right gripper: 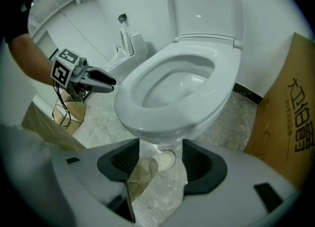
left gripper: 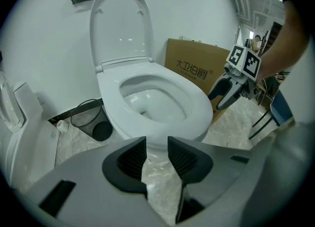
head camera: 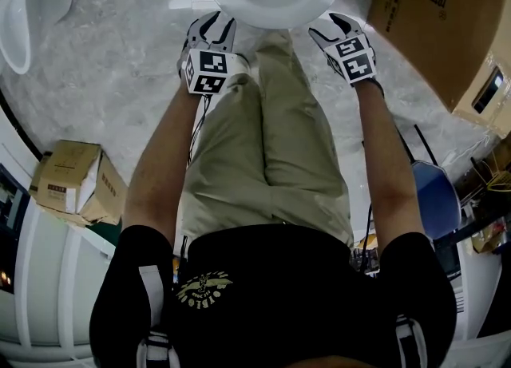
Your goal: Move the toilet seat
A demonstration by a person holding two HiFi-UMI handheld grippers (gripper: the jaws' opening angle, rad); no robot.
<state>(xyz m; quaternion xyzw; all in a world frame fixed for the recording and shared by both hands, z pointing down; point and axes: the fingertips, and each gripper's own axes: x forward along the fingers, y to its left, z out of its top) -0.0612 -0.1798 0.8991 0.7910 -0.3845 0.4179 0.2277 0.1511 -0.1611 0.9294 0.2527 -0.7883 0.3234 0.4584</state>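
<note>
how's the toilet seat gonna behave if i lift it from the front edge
The toilet seat looks like a thick, rigid moulded ring, so it probably won't flex. Its glossy white surface may be slippery to grip. It seems hinged at the back below the raised lid, so it should likely swing up in an arc rather than come free.
</note>
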